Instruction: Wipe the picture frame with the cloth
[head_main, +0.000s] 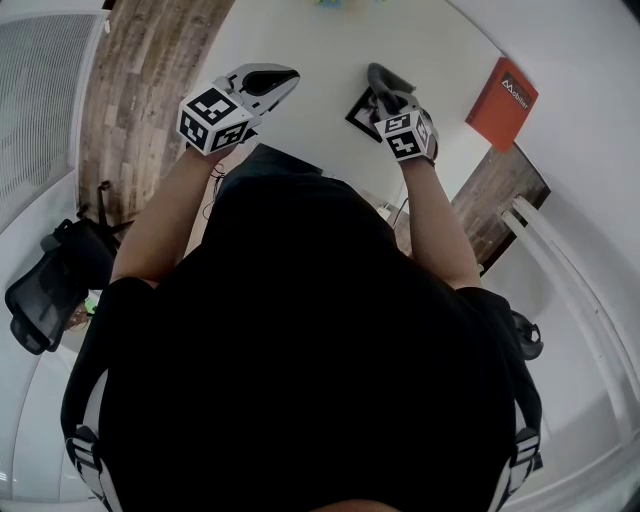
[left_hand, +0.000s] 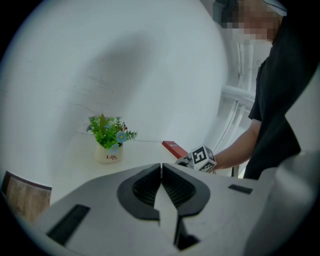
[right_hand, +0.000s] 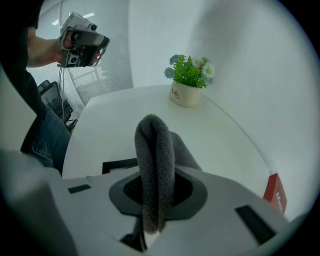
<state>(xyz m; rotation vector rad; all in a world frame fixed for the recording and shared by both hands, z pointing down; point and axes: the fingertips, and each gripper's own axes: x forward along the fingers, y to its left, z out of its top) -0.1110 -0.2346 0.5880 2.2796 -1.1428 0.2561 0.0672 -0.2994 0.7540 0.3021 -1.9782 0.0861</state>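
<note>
My right gripper (right_hand: 155, 192) is shut on a folded grey cloth (right_hand: 154, 160), which stands up between its jaws and hangs past the tips. In the head view this gripper (head_main: 388, 100) points steeply down over the black picture frame (head_main: 360, 112), which lies flat on the white table, with the cloth (head_main: 384, 80) over the frame's far part. Only a strip of the frame's black edge (right_hand: 119, 164) shows past the gripper body. I cannot tell whether the cloth touches the frame. My left gripper (left_hand: 161, 169) is shut and empty, held up in the air (head_main: 283, 78) to the left of the frame.
A small potted plant (right_hand: 189, 84) with blue flowers stands at the table's (head_main: 300, 40) far side. A red box (head_main: 503, 102) lies near the table's right edge. A black chair (head_main: 55, 280) stands on the floor at the left. The person's body hides the near side.
</note>
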